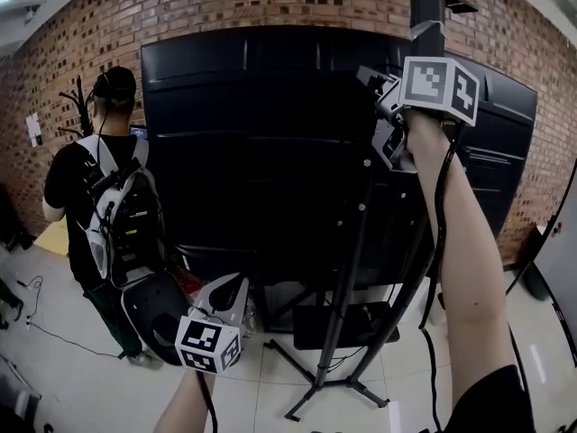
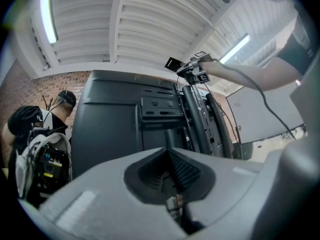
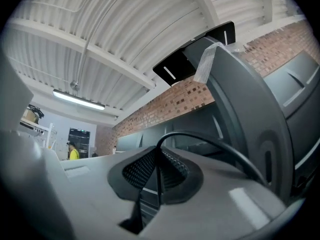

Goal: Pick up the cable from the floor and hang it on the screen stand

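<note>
The big black screen (image 1: 270, 152) stands on its dark stand (image 1: 347, 269), back side toward me. My right gripper (image 1: 379, 88) is raised beside the top of the stand's post (image 3: 250, 109). It is shut on a black cable (image 3: 215, 144), which loops out of its pads and arcs away to the right. My left gripper (image 1: 227, 289) is held low at the left and points up at the screen. It is shut, with what looks like a small metal plug (image 2: 173, 201) pinched between the pads. The cable's further run is lost against the black screen.
A person with a backpack (image 1: 104, 197) stands at the left, facing away. A dark chair (image 1: 153, 312) sits beside them. The stand's legs (image 1: 325, 386) spread over the tiled floor, where a thin wire (image 1: 63, 336) lies at left. A brick wall (image 1: 225, 3) is behind.
</note>
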Demonstrator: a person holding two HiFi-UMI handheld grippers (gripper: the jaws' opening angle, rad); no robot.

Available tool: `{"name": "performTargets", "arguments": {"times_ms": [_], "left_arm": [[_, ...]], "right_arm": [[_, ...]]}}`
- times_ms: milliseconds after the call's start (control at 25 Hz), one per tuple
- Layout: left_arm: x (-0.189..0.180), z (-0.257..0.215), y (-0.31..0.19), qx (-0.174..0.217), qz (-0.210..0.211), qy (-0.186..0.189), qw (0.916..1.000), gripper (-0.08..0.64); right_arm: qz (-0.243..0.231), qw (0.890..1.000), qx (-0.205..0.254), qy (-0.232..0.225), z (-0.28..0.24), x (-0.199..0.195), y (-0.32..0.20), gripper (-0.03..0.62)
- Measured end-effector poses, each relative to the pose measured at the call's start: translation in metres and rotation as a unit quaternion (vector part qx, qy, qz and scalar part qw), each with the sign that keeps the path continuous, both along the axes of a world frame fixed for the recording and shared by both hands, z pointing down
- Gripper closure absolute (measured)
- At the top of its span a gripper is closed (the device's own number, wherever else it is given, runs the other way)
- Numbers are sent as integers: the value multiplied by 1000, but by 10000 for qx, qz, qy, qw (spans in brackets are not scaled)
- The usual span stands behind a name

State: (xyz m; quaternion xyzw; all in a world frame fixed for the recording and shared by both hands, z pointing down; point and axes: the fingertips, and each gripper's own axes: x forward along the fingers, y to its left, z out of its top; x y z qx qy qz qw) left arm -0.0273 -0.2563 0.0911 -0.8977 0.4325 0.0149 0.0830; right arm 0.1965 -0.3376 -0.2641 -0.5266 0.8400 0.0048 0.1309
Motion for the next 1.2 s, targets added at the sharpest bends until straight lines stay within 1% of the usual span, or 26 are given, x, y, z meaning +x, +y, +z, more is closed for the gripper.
{"name": "performTargets", "arguments": {"times_ms": [280, 400, 600, 920, 1080, 1200], "left_arm": [[-3, 8, 1, -52, -7, 13, 10000, 555], [-5, 12, 3, -85, -22, 36, 10000, 555], [-4, 18, 7, -114, -7, 61, 9999, 555], [3, 31, 10, -153, -8, 112, 9998, 555], [8, 39, 14, -161, -19, 87, 9998, 555], [7, 42, 17, -96, -81, 97, 9999, 555]], "right_arm": [[245, 9993, -226, 149, 25, 23, -9, 563], [348, 9992, -171, 89, 36, 33, -4, 561], [438, 9986, -40, -305, 50, 52, 4, 558], [308, 9957, 70, -867, 82, 70, 10, 548], [260, 9947, 168, -985, 90, 74, 14, 548], [98, 9912, 333, -1281, 99, 77, 17, 548]]}}
